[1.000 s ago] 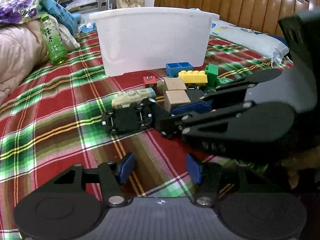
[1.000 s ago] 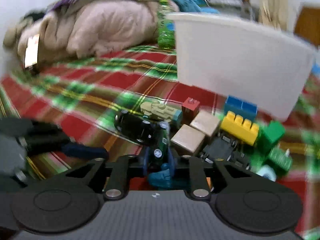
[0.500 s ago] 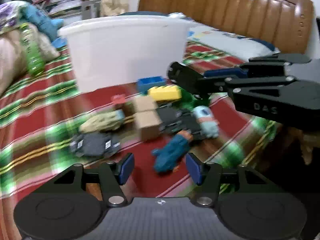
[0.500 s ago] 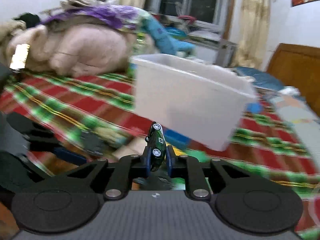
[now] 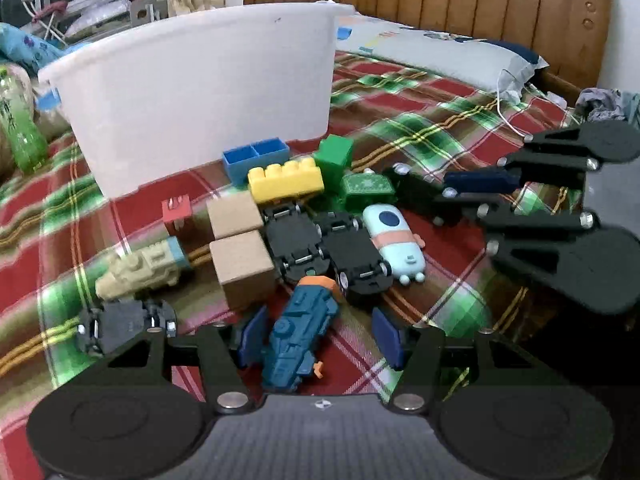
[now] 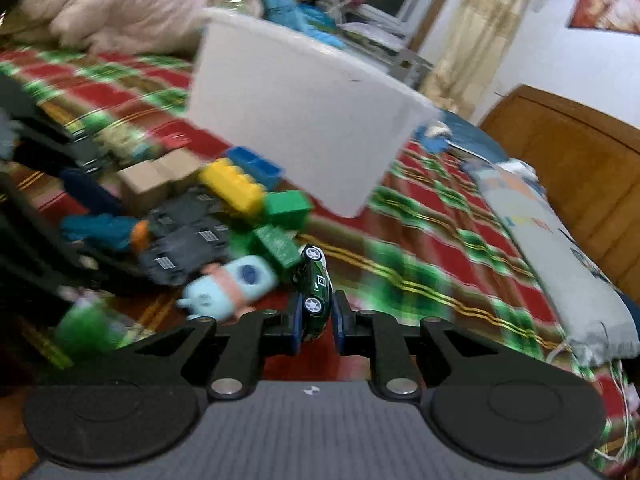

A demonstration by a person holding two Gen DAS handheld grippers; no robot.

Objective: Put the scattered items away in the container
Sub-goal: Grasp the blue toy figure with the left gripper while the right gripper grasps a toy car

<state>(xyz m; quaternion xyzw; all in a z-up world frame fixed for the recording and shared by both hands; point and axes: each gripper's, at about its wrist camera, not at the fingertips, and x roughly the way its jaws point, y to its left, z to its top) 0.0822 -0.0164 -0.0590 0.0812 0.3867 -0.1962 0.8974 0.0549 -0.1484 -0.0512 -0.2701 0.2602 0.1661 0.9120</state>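
Right wrist: gripper (image 6: 316,322) pinches green car (image 6: 315,286), nose up.

Plaid bedspread (image 5: 420,120) — pillow (image 5: 448,54), wood headboard (image 5: 460,0), green btl (image 5: 20,128).

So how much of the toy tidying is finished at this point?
Hardly any, as far as shows; the white tub's inside is hidden. The right gripper holds a green toy car. The open left gripper straddles a blue toy train. Blocks and cars remain on the bed.
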